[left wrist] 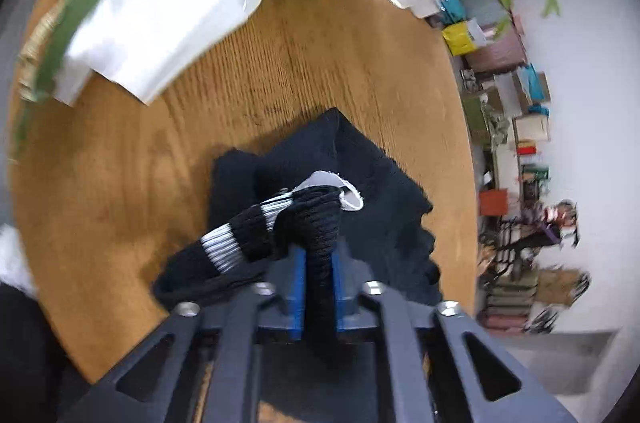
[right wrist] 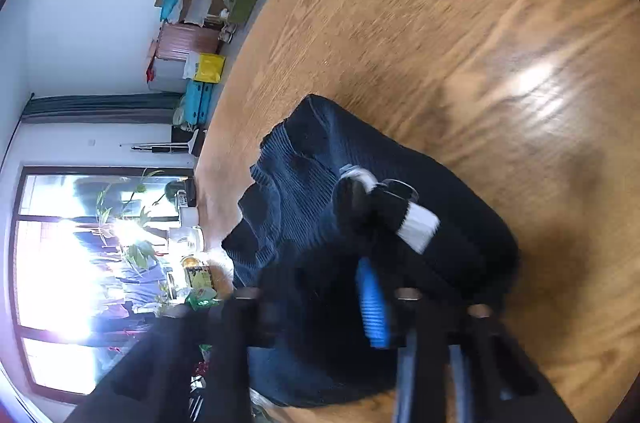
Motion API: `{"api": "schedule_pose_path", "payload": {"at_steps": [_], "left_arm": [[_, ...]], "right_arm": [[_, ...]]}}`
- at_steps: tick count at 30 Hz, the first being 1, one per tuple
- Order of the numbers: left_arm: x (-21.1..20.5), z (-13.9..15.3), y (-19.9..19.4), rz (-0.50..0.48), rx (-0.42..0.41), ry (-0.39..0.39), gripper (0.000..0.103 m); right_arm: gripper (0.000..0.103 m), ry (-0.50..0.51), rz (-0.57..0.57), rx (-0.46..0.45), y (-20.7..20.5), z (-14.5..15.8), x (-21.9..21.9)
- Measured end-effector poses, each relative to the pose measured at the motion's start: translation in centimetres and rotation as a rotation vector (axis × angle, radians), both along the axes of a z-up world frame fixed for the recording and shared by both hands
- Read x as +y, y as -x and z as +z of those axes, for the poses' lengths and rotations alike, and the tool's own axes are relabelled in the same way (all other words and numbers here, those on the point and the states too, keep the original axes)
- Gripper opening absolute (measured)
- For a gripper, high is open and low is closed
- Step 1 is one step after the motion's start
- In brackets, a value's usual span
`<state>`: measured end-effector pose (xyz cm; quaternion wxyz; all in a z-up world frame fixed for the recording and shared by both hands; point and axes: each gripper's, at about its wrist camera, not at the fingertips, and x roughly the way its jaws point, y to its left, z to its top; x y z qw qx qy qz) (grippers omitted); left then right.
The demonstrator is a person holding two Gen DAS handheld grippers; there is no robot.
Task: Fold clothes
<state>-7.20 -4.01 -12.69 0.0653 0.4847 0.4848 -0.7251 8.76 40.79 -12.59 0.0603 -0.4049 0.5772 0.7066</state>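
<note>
**Ana:** Black ribbed knit, thick and soft. It looks like a sweater [left wrist: 372, 175], and it lies bunched in a heap on the wooden tabletop [left wrist: 280, 63], near the rounded edge.

**Ben:** Who has hold of it?

**Ana:** The left hand-held gripper [left wrist: 320, 287] has a rolled ridge of the knit running between its blue pads [left wrist: 300, 295]. The fabric fills the gap and touches both, so I read that as a clamp. On the right hand-held gripper [right wrist: 328, 307] I can see only one blue pad, with dark cloth blurred beside it, so I cannot tell whether it is gripping or apart.

**Ben:** How will it behave?

**Ana:** I'd expect it to be limp and fairly heavy for cloth. It should sag from any pinch and stretch along the ribs, though nothing about it looks fragile. The knit has enough grip that I doubt it will slide out of the pads. The bulk, however, may drag folded layers out of line.

**Ben:** Where would you take it?

**Ana:** At the white-striped band [left wrist: 224, 247], which is the firmest edge, or near the white label [left wrist: 332, 181], which likely marks the neck. Ideally one pinch goes at each end of the same hem so the body hangs flat. A grab into the middle of the heap would probably catch several layers at once.
</note>
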Motion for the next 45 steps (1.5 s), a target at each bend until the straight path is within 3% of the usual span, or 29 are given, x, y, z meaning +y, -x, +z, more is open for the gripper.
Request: {"api": "schedule_pose_path", "payload": {"at_steps": [2,6,8,10,11,13,15,20,25,29,37,38,39,42,45], "left_arm": [[-0.5,-0.1,0.6,0.017,0.036,-0.03,0.058],[-1.5,1.4,-0.3,-0.09,0.217,-0.181,0.068],[-1.6,2.2,-2.2,-0.156,0.28,-0.18,0.074],[-1.7,2.1,-4.7,-0.17,0.265,-0.094,0.074],[-1.8,1.9,-5.9,-0.168,0.255,-0.065,0.074],[-2.4,0.3,-8.2,-0.111,0.226,-0.091,0.074],[-2.9,-1.1,-10.0,-0.057,0.19,-0.112,0.074],[-3.4,-3.8,-13.0,0.05,0.13,-0.171,0.074],[-1.0,-3.8,-12.5,0.013,0.146,-0.132,0.074],[0.0,-4.4,-12.5,0.06,0.16,-0.135,0.074],[1.1,-4.2,-10.5,0.091,0.205,-0.066,0.074],[1.1,-4.0,-10.3,0.101,0.204,-0.053,0.073],[1.1,-3.9,-10.3,0.12,0.193,-0.031,0.059],[0.8,-4.1,-10.4,0.119,0.13,0.023,0.02],[0.3,-3.7,-10.9,0.085,0.111,0.03,0.015]], "right_arm": [[0.046,-0.005,0.005,0.011,0.8,-0.1,0.3],[0.054,0.008,-0.016,0.118,0.2,2.0,1.7],[0.06,-0.01,-0.009,0.181,-0.9,3.6,2.1],[0.071,-0.065,0.028,0.229,-2.7,5.1,1.9],[0.072,-0.105,0.048,0.227,-3.7,5.4,1.7],[0.073,-0.176,0.086,0.181,-5.9,5.1,0.8],[0.073,-0.169,0.116,0.121,-7.3,3.6,0.1],[0.07,-0.03,0.094,0.011,-9.4,-1.4,-0.7],[0.068,0.005,0.028,0.02,-9.2,-2.8,-1.1],[0.068,0.0,0.027,0.05,-8.6,-3.0,-1.3],[0.065,-0.011,0.026,0.149,-6.3,-3.3,-1.8],[0.065,-0.015,0.03,0.151,-6.1,-3.3,-1.8],[0.062,-0.02,0.035,0.151,-5.9,-3.2,-1.8],[0.035,-0.022,0.037,0.104,-5.5,-3.6,-1.5],[0.023,-0.006,0.029,0.079,-5.6,-3.5,-1.1]]}}
